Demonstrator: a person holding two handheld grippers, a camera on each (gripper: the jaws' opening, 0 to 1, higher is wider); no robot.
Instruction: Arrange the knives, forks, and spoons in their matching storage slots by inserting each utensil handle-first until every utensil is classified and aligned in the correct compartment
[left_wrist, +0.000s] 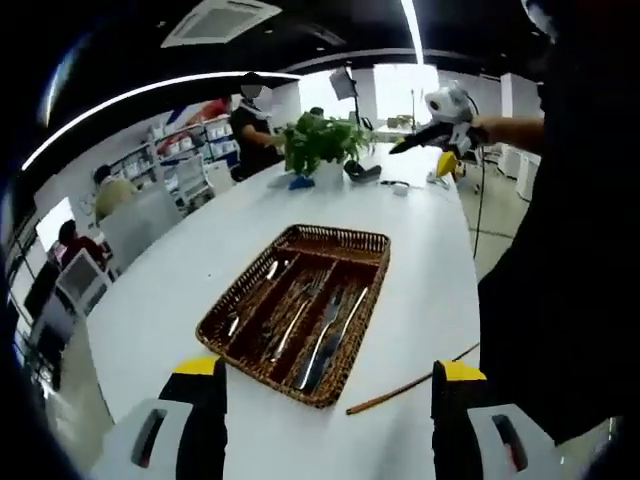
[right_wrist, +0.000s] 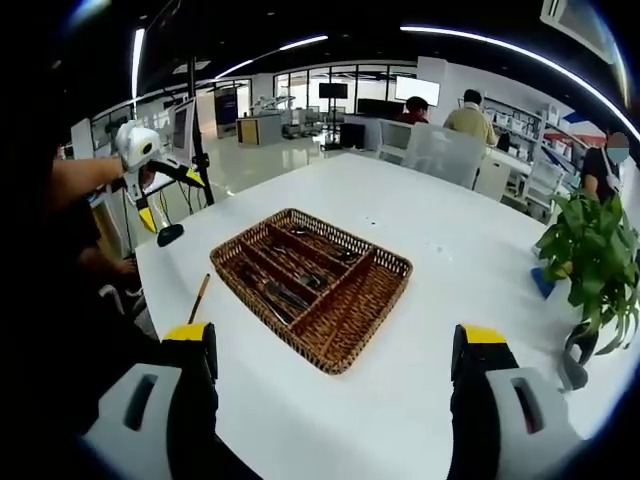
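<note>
A brown wicker tray (left_wrist: 345, 238) (right_wrist: 390, 262) with long compartments sits on the white table (left_wrist: 180, 300) (right_wrist: 420, 210). Metal utensils (left_wrist: 325, 335) (right_wrist: 285, 295) lie in its slots; forks and a spoon (left_wrist: 271, 270) can be made out. The tray's nearest compartment in the right gripper view looks bare. My left gripper (left_wrist: 330, 400) hovers open just short of the tray's near end, holding nothing. My right gripper (right_wrist: 340, 365) is open and hangs over the table before the tray. Each gripper also appears far off in the other's view: the right one (left_wrist: 440, 120), the left one (right_wrist: 150, 160).
A thin wooden stick (left_wrist: 410, 385) (right_wrist: 198, 297) lies on the table beside the tray, near the edge. A potted plant (left_wrist: 320, 140) (right_wrist: 590, 250) stands at one end of the table. People and chairs (left_wrist: 80, 285) line the far sides.
</note>
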